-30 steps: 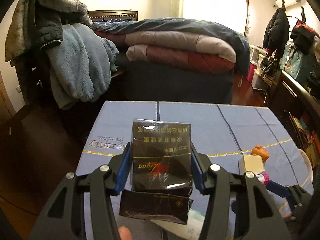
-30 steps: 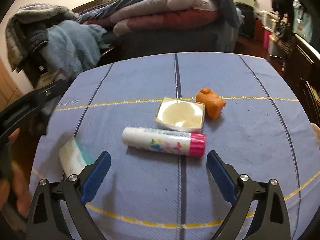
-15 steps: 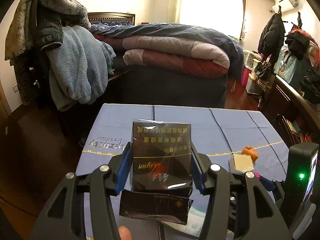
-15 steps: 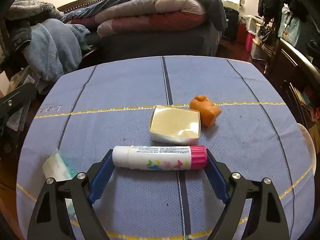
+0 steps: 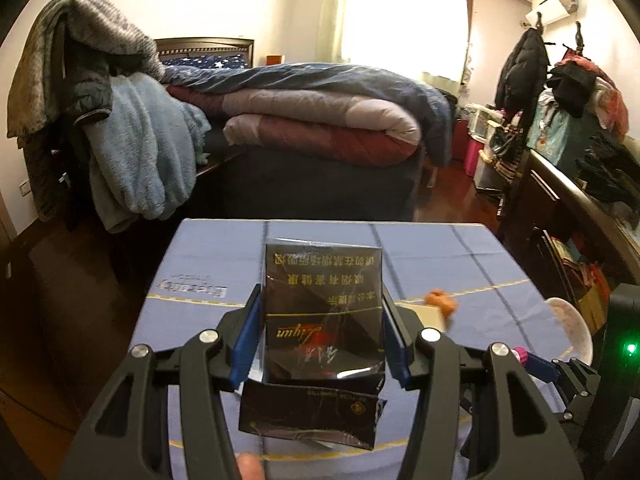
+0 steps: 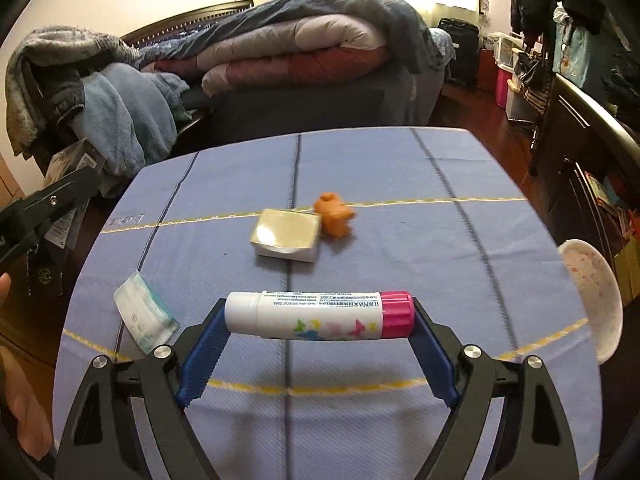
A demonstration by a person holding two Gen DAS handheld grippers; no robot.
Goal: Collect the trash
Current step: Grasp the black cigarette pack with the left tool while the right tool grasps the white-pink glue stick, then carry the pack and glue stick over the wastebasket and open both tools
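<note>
Blue-clothed counter [image 6: 400,184] before a bed: our right gripper [image 6: 318,344], jaws just closed endwise on the glue stick [image 6: 320,315], has lifted it; our left gripper [image 5: 322,340] stays clamped on the pack [image 5: 322,312].

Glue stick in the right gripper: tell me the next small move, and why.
Probably lift it higher and carry it off the table. The right gripper is clamped on the glue stick end to end, apparently clear of the cloth; the left gripper already holds the black cigarette pack. No bin is visible in either view.
</note>
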